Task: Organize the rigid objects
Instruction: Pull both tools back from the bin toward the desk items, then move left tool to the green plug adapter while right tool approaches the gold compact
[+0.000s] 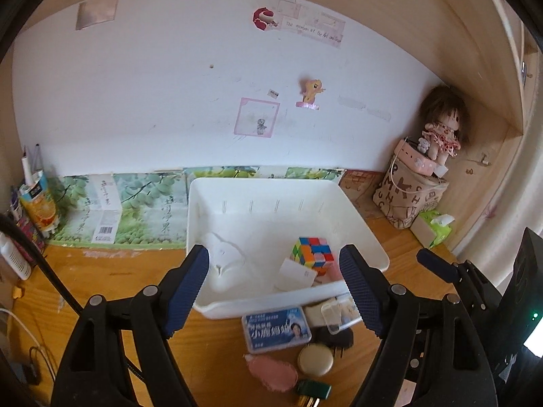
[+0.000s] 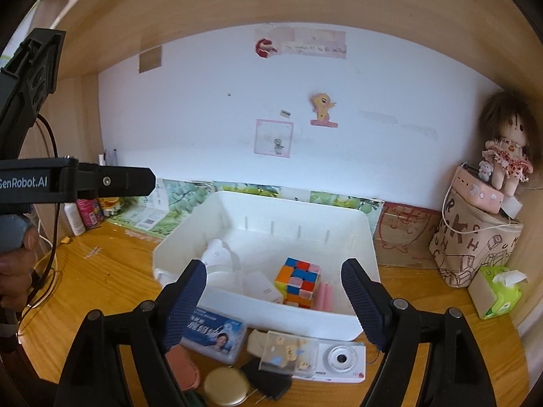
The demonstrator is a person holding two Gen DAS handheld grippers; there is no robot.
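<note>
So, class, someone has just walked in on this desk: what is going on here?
A person is tidying small items into a white bin on a wooden desk, holding a gripper in each hand. Both the left gripper and right gripper are open and empty, above the bin's near edge. A colour cube, a white box and a pink item already lie inside. A blue-labelled case, a white camera, a round gold tin and a few others wait in front.

Bedroom desk nook: doll, wall stickers
</note>
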